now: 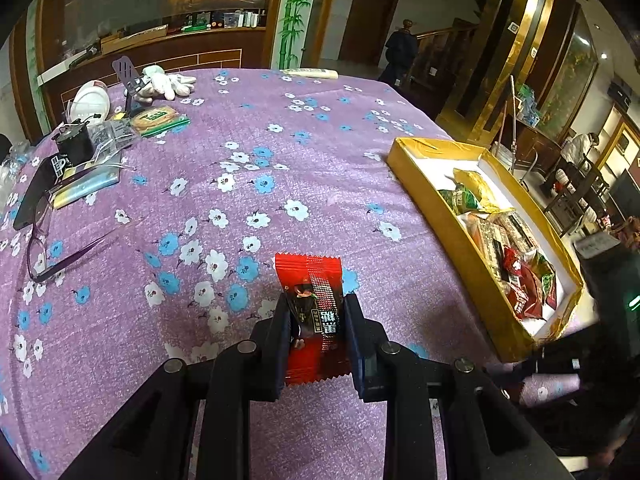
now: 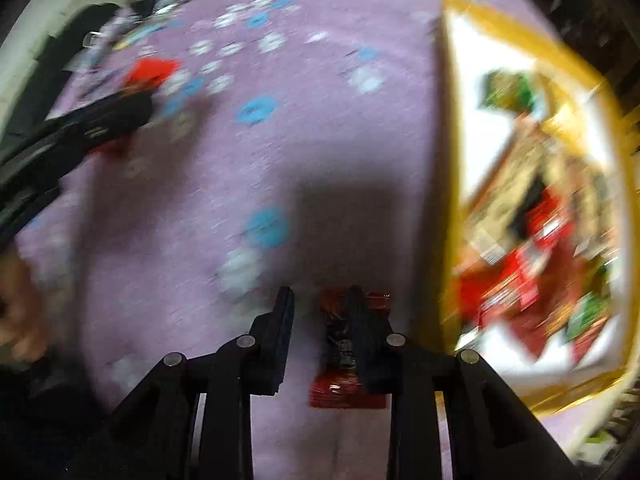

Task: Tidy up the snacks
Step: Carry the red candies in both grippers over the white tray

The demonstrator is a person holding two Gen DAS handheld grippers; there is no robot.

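The left claw (image 1: 316, 312) is pinching a red snack packet (image 1: 314, 312), held upright just above the purple flowered cloth of the surface (image 1: 280, 152), near its front edge. The gold box (image 1: 452, 224) with a white lining sits at the right edge, already holding several green, gold and red packets.

In the blurred right wrist view, the right claw (image 2: 320, 320) stands slightly spread over the cloth just beside the box's left wall. A dark red packet (image 2: 340, 352) lies against its right finger, with a clear gap to the left one, so it does not look gripped.

The step in hand seems to be carrying packets to the box. Next, the left claw would need to cross right over the box's wall and spread.
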